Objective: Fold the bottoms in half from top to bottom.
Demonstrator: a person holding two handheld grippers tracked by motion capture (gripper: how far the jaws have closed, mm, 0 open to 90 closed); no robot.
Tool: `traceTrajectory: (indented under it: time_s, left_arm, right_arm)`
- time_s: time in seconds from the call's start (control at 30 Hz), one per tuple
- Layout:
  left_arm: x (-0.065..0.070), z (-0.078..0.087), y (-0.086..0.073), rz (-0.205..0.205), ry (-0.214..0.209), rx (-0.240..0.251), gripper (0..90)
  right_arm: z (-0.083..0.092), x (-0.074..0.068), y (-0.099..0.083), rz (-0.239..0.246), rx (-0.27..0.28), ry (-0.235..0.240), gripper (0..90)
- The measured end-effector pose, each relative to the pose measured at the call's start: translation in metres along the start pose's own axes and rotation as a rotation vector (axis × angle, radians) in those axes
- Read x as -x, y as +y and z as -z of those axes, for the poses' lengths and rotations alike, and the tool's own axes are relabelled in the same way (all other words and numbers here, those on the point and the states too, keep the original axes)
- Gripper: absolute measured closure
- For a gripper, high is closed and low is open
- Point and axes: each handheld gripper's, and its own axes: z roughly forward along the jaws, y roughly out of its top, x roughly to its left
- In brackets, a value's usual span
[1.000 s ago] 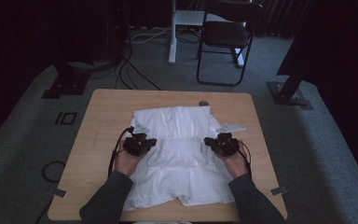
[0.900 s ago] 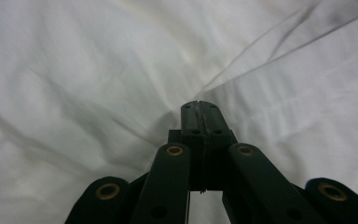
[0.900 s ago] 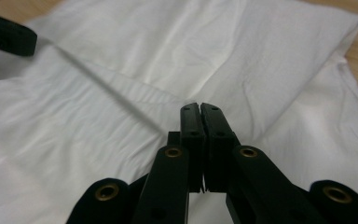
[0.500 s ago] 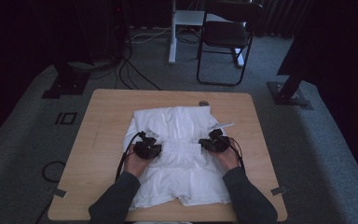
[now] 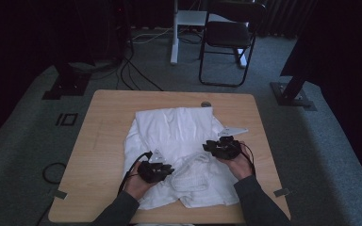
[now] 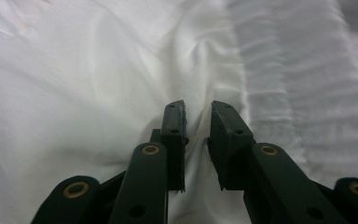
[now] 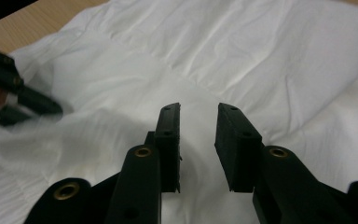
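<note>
Both tongs had just been opening when I checked: my left gripper stood slightly parted with a ridge of cloth between its pads but not pinched, and my right gripper was spread a little wider over bare fabric, holding nothing. They sat on the white garment, which lay near the middle of the wooden table, its long axis running from my edge toward the far edge. I judged it light, soft and floppy, best pinched at a thick fold or the ribbed hem.
</note>
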Motion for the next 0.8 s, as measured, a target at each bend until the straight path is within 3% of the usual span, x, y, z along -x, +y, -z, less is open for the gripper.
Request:
traceTrajectory:
  time_s: [0.2, 0.37, 0.47, 0.57, 0.63, 0.7, 0.8]
  left_arm:
    - [-0.005, 0.002, -0.007, 0.024, -0.014, -0.004, 75.1]
    - [-0.009, 0.004, -0.013, 0.035, 0.031, -0.022, 72.6]
    - [-0.01, 0.006, -0.017, 0.045, 0.034, -0.022, 71.0]
    - [-0.012, 0.01, -0.017, 0.053, 0.039, -0.012, 68.1]
    - [-0.014, 0.013, -0.015, 0.063, 0.051, 0.002, 65.6]
    - [-0.018, 0.017, -0.011, 0.068, 0.071, 0.018, 63.0]
    - [-0.03, 0.02, 0.002, 0.066, 0.12, 0.041, 61.5]
  right_arm:
    - [-0.013, -0.017, -0.001, 0.055, -0.048, 0.016, 67.5]
    - [-0.024, -0.037, -0.026, 0.066, -0.163, 0.054, 72.6]
    - [-0.019, -0.049, -0.038, 0.067, -0.174, 0.085, 75.0]
    - [-0.02, -0.059, -0.05, 0.113, -0.233, 0.045, 77.2]
    - [-0.025, -0.061, -0.055, 0.123, -0.264, 0.045, 77.5]
    - [-0.026, -0.059, -0.053, 0.124, -0.258, 0.059, 74.1]
    - [-0.02, -0.052, -0.043, 0.115, -0.178, 0.025, 60.3]
